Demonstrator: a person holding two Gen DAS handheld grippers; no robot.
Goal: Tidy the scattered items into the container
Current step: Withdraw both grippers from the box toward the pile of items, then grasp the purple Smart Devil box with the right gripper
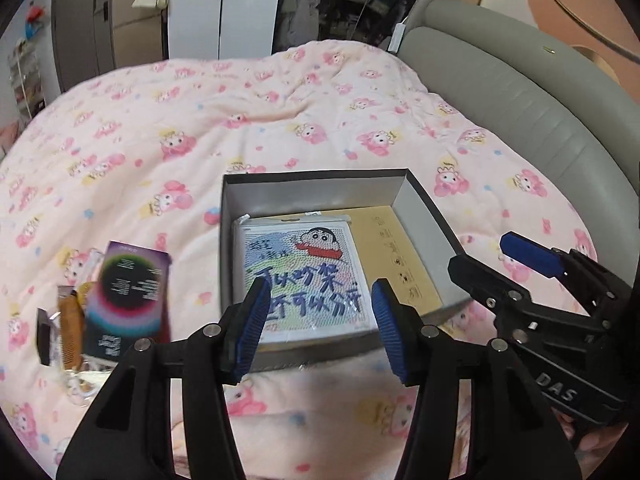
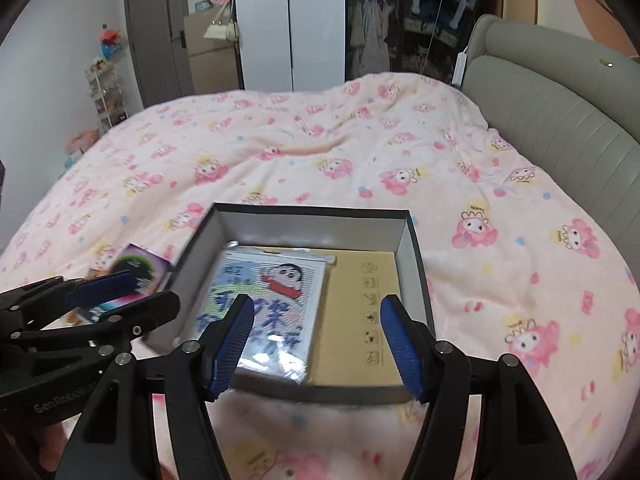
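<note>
Where the pink cartoon blanket [image 1: 280, 120] dips in front of you sits the box [image 1: 424, 208], a shallow open rectangle of grey card with thin straight walls and dark outer sides. Flat inside it, toward its left wall, lies the picture pack [image 1: 304, 272], a square cartoon print in glossy plastic wrap that catches the light. It rests on a tan cardboard sheet [image 1: 400, 256] covering the floor, bare along the right wall.

Your left gripper [image 1: 318, 330] hangs above the near rim, its ribbed blue pads spread wide with nothing between them. Your right gripper [image 2: 318, 342] stands just beside it, jaws equally wide and empty.

Left of the box, still on the blanket, lie a purple carton [image 1: 128, 296] with a dark circle, an amber comb [image 1: 70, 328] and a small dark block [image 1: 43, 334], huddled together.

Beyond the box the blanket runs soft, rumpled and open to the far edge; the padded grey headboard [image 1: 520, 112] closes the right side.
</note>
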